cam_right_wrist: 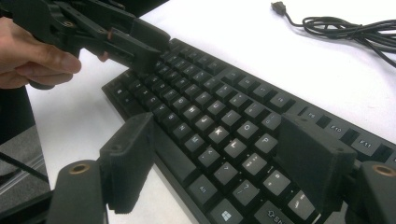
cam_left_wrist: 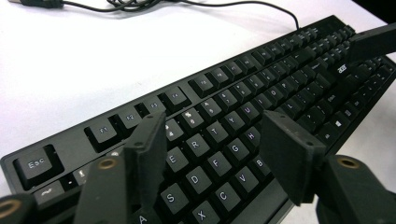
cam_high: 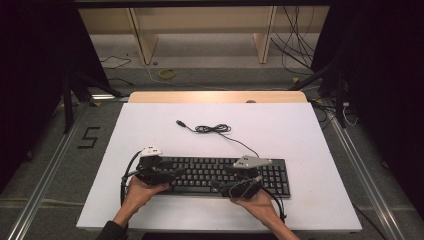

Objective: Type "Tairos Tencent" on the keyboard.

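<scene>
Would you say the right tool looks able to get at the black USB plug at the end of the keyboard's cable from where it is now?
Probably yes: the right tool is open, and bare white tabletop lies beyond the black keyboard toward the USB plug.

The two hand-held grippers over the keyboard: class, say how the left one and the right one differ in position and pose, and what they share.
The left hand-held gripper sits over the keyboard's Esc end, above the left letter keys; the right hand-held gripper sits near the middle, over the right letter keys. In the high view, the left one lies farther from the front edge than the right. Both have open jaws holding nothing, and each is held in one hand.
</scene>
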